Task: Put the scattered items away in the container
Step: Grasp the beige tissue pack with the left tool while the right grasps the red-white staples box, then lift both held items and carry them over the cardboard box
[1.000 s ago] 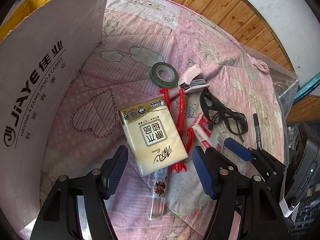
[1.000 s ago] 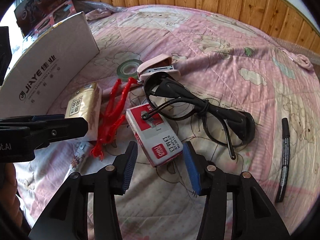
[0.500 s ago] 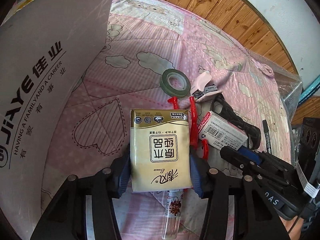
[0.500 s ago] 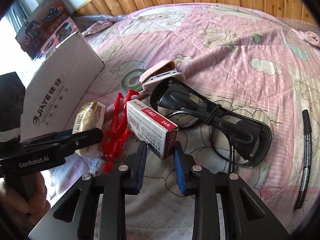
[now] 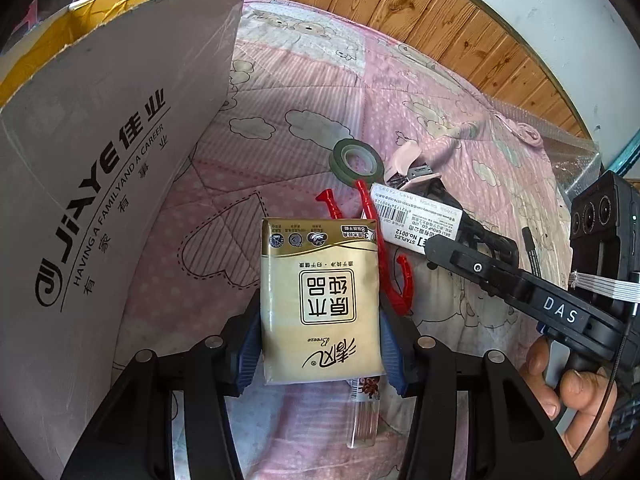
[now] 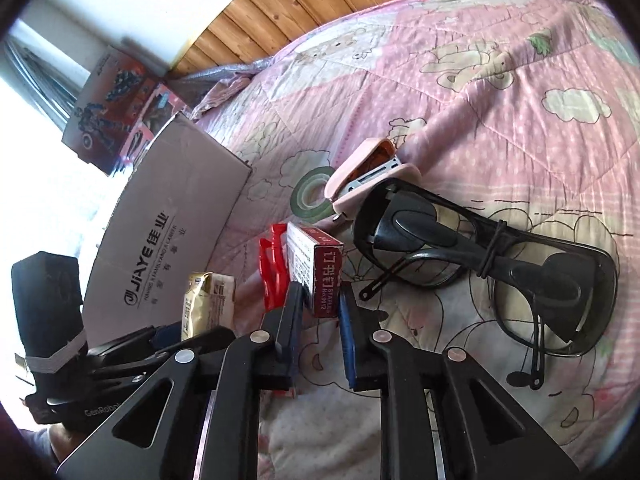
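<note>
Tissue pack (image 5: pixel 320 300), red clips (image 5: pixel 390 264) beside, cardboard box (image 5: pixel 100 160) left

Glossy plastic tissue pack (image 5: pixel 320 300), matt cardboard box (image 5: pixel 100 184), quilted cloth bedspread (image 5: pixel 304 92), wood panelling (image 5: pixel 432 8).

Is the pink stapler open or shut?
Open: the pink stapler gapes, its top arm lifted off the base, metal magazine showing between.

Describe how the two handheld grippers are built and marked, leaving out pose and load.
The left gripper and right gripper both have black, cut-out triangular arms with silver rivets and blue finger pads. Seen from the other camera, the right one reads "DAS" in white, with a thin black cable; the left reads "GenRobot".
</note>
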Available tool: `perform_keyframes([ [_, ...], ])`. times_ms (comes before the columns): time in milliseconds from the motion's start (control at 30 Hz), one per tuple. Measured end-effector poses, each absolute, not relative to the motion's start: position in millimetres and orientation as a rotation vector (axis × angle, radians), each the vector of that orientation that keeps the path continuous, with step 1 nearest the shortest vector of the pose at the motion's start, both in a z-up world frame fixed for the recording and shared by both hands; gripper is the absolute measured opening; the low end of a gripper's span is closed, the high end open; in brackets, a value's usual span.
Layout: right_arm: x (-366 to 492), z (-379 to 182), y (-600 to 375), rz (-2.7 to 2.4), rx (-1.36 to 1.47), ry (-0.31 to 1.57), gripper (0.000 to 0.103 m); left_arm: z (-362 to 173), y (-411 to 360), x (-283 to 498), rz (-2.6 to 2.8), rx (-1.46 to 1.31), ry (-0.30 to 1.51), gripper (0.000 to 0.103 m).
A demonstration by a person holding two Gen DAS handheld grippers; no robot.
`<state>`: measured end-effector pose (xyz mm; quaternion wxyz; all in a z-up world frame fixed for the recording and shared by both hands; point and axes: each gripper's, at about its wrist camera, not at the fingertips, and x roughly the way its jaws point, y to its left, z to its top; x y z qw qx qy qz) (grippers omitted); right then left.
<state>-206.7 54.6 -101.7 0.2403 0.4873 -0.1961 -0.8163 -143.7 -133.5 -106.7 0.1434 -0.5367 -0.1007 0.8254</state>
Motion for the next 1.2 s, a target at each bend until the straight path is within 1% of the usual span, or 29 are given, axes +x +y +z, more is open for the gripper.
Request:
perform_keyframes([
  [67,-204,-95,53,-2.252,1.319,-0.517,0.015,-102,-133,-143,2.387,-1.535,-0.287,0.052],
  [267,-189,-72,58,-2.354,1.290,-0.482,0.015,-83,-131,-135,2.408,-1.494,-0.244,0.052],
  [633,-144,-50,70,-2.408,1.293,-0.510,0.014,-57,-132,-100,2.429,-1.456,-0.178,0.052],
  [867,-111,-43,65,-2.427,1.285,-0.548,0.014,-37,-131,-75,2.431,-1.400,-0.149,0.052],
  [1200,-72,-40,45,-2.431,1.293,-0.529,0.014,-20,-136,-43,2.424,-1.354,-0.133,0.052],
])
